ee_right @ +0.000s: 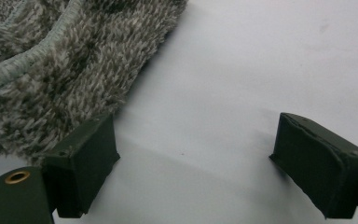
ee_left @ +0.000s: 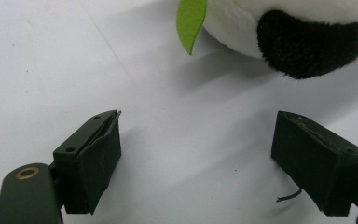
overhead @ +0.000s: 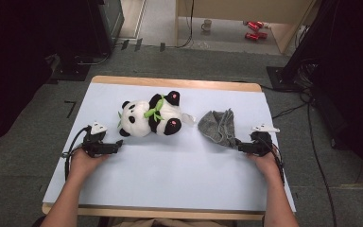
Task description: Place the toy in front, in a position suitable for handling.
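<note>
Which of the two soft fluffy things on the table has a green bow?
The black-and-white plush panda, lying near the left gripper. The crumpled grey fuzzy cloth by the right gripper is plain grey, with no bow.

On the table point(overhead: 170, 189), the panda toy point(overhead: 149, 116) lies left of the towel point(overhead: 220, 126).

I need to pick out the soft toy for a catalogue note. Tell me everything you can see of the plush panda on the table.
The plush panda lies on its side on the white table cover, left of centre, head toward the left. Its fur looks soft, white with black ears, eye patches and limbs; two paws show pink pads. A green leafy sprig crosses its chest, and one green leaf hangs near a black limb. It rests on the cover alone; the open left claw sits just short of it, not touching.
</note>
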Motion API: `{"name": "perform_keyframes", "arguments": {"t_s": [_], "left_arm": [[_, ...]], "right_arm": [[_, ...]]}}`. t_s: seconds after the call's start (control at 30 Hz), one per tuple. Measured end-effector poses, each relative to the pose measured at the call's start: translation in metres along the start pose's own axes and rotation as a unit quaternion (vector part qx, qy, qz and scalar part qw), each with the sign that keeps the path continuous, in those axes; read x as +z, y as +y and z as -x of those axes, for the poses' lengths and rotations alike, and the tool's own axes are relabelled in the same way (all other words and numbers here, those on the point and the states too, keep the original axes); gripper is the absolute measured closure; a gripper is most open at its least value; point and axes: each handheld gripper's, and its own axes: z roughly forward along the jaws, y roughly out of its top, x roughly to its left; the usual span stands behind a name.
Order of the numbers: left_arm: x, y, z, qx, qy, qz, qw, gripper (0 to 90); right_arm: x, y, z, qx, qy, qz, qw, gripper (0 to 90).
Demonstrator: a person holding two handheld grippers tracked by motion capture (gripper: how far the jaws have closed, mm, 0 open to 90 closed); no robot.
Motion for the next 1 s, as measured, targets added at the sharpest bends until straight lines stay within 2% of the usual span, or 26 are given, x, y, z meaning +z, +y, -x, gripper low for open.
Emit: {"name": "perform_keyframes", "arguments": {"t_s": [0.57,0.67,0.7,0.73,0.77,1.0], "left_arm": [[-0.001,0.002,0.001,-0.007,0.005,-0.006,0.9999,16.0],[-0.003,0.003,-0.001,-0.017,-0.002,-0.004,0.9999,25.1],[-0.005,0.003,-0.003,-0.025,-0.011,-0.001,0.9996,25.1],[-0.006,0.003,-0.005,-0.035,-0.02,0.0,0.9992,30.1],[-0.008,0.005,-0.007,-0.053,-0.035,0.003,0.998,30.9],[-0.018,0.013,-0.001,-0.057,-0.049,0.026,0.9968,30.2]], "right_arm": [[0.0,0.0,0.0,0.0,-0.001,0.0,1.0,12.7],[0.0,0.0,0.0,0.0,0.0,0.0,1.0,12.7],[0.0,0.0,0.0,0.0,0.0,0.0,1.0,12.7],[0.0,0.0,0.0,0.0,0.0,0.0,1.0,12.7],[0.0,0.0,0.0,0.0,0.0,0.0,1.0,12.7],[0.0,0.0,0.0,0.001,0.0,0.0,1.0,12.7]]}}
